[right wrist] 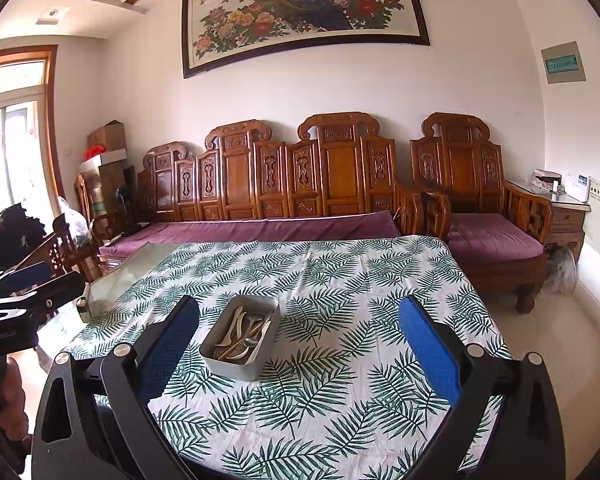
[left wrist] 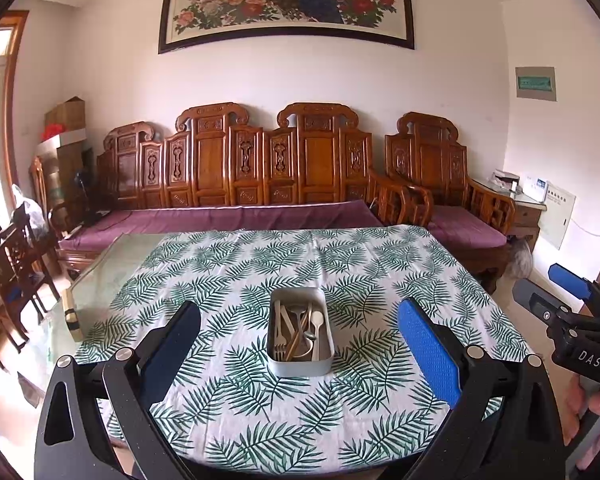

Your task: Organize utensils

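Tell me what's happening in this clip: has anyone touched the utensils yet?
Not yet. A person holds a gripper in each hand above a table with a leaf-print tablecloth. The left gripper and right gripper are both open and empty, well short of the grey metal tin. Forks, spoons and chopsticks lie jumbled inside the tin. Nothing has been lifted out.

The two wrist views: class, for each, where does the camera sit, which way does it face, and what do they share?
Left wrist: behind the open left gripper, facing the grey metal utensil tin; right gripper at right.
Right wrist: behind the open right gripper, tin left of centre.
Shared: tin, leaf-print tablecloth, carved wooden sofa.
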`<state>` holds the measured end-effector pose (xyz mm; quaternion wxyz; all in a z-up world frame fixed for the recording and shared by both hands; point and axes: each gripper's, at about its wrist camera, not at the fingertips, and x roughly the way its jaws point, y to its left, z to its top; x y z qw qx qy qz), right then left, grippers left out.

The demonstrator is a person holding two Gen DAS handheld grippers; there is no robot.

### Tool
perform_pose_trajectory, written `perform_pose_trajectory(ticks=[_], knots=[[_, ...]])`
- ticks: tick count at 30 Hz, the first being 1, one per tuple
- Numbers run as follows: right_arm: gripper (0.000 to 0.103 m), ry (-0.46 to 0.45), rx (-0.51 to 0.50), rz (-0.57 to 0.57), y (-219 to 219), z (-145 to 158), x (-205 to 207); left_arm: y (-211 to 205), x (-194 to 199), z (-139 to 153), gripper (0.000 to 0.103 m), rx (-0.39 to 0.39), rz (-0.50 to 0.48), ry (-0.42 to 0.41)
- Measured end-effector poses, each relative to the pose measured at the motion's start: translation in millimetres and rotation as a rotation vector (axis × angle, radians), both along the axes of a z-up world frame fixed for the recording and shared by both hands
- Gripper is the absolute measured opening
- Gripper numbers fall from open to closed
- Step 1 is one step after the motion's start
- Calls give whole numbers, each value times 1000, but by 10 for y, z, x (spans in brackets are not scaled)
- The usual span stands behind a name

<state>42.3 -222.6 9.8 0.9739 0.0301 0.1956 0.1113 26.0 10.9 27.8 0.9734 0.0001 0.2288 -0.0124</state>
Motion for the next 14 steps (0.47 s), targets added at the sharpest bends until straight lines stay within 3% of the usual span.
perform_pose_trajectory(ticks=[14], knots=[[100,1,2,0,13,-18,-15,1,-6,6,95,0,-5,3]])
